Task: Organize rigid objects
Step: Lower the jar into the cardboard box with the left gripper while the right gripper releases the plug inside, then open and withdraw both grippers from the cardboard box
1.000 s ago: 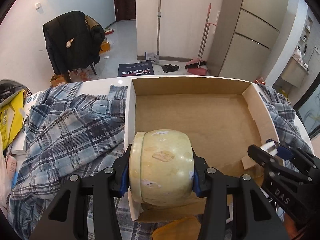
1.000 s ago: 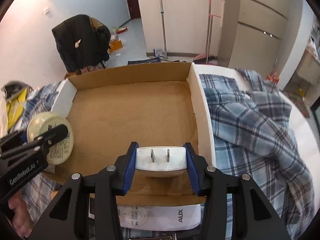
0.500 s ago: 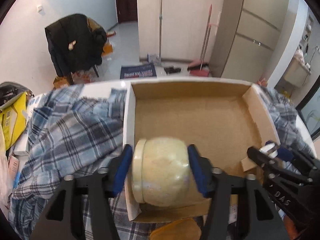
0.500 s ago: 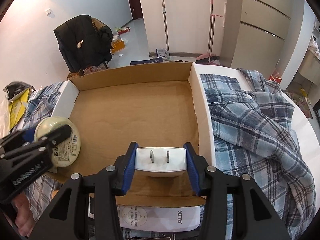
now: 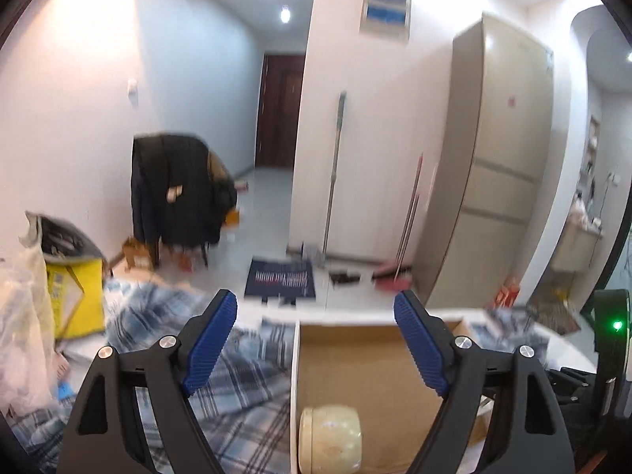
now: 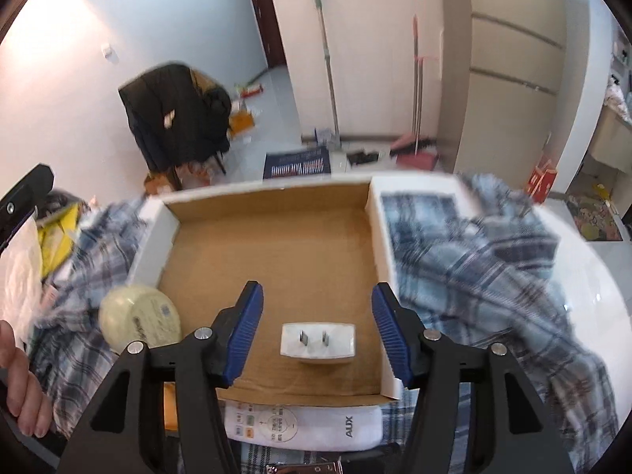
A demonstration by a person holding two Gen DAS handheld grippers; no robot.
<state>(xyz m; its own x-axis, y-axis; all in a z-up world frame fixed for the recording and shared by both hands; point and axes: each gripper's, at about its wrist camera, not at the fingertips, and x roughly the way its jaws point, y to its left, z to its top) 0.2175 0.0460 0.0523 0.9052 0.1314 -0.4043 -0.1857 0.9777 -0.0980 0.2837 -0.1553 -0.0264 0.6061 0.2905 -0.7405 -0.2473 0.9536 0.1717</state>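
Observation:
A cream-coloured jar lies on its side at the near-left corner of the open cardboard box. My left gripper hangs above and behind the jar, its jaws opening wide with nothing between them. In the right wrist view a white plug adapter rests on the floor of the box, prongs facing me. My right gripper is just above the adapter with its jaws opening, and the pads stand clear of the adapter on both sides. The jar shows at the box's left.
A blue plaid shirt is spread on the white table around the box. A white AUX remote lies in front of the box. A hand shows at the left edge. A yellow bag sits to the left, and a coat-draped chair stands beyond.
The left jaws opened and let go of the jar, then the gripper rose and tipped up toward the room. The right jaws opened off the adapter and lifted slightly.

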